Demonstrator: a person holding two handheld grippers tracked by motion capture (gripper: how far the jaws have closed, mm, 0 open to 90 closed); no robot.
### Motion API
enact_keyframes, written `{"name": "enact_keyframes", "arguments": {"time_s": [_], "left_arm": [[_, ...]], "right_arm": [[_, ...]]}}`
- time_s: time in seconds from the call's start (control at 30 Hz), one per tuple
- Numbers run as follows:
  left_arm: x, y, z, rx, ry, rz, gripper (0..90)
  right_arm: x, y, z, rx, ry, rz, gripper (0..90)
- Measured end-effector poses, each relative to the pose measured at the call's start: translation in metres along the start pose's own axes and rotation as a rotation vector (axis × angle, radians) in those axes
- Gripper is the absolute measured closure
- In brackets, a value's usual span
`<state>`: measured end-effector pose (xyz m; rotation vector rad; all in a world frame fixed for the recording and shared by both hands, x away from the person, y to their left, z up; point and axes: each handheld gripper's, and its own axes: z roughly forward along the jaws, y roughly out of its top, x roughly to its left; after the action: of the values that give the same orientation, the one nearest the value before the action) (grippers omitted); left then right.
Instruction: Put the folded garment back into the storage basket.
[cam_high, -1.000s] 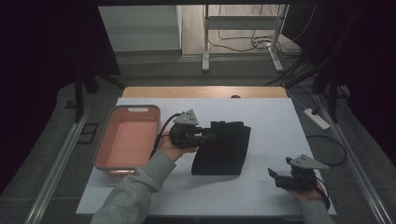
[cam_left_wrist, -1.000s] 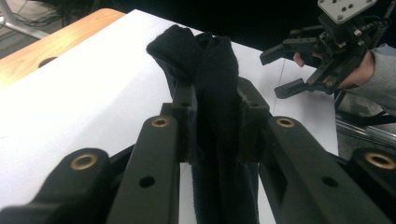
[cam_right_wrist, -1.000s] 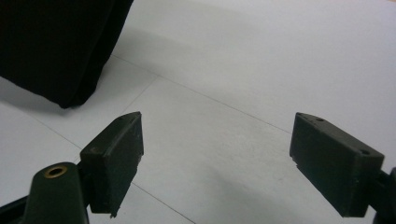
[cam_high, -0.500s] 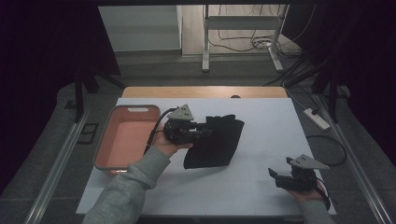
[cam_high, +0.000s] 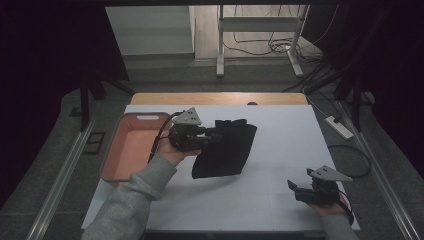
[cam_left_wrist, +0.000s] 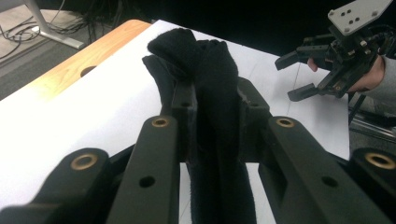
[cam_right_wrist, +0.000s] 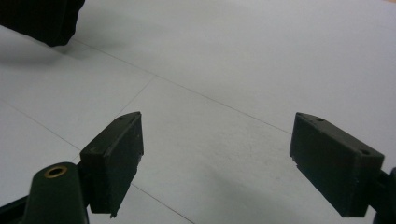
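The black cloth (cam_right_wrist: 39, 18) is cut off by the right gripper view's top-left corner.

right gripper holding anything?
No: in the right gripper view the right gripper has its jaws wide apart, with bare white table between them.

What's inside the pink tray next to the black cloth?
The pink tray shows a bare pink floor with nothing lying on it. The left hand-held gripper, shut on the black cloth, its cable and the hand cover the tray's right edge, so that strip stays hidden.
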<state>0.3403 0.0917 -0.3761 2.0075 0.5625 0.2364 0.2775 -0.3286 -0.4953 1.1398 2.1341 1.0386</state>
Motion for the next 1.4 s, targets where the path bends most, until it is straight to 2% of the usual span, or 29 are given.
{"name": "enact_keyframes", "arguments": {"time_s": [0.7, 1.17, 1.4], "left_arm": [[0.004, -0.001, -0.026, -0.028, 0.039, 0.006, 73.7], [0.008, -0.006, -0.047, -0.049, 0.069, -0.013, 73.8], [0.009, -0.007, -0.053, -0.055, 0.078, -0.018, 73.8]], "right_arm": [[0.000, 0.000, 0.000, 0.001, -0.005, 0.001, 18.1], [-0.001, 0.000, 0.000, 0.002, -0.011, 0.002, 18.2], [-0.001, 0.000, 0.000, 0.003, -0.012, 0.005, 18.2]]}}
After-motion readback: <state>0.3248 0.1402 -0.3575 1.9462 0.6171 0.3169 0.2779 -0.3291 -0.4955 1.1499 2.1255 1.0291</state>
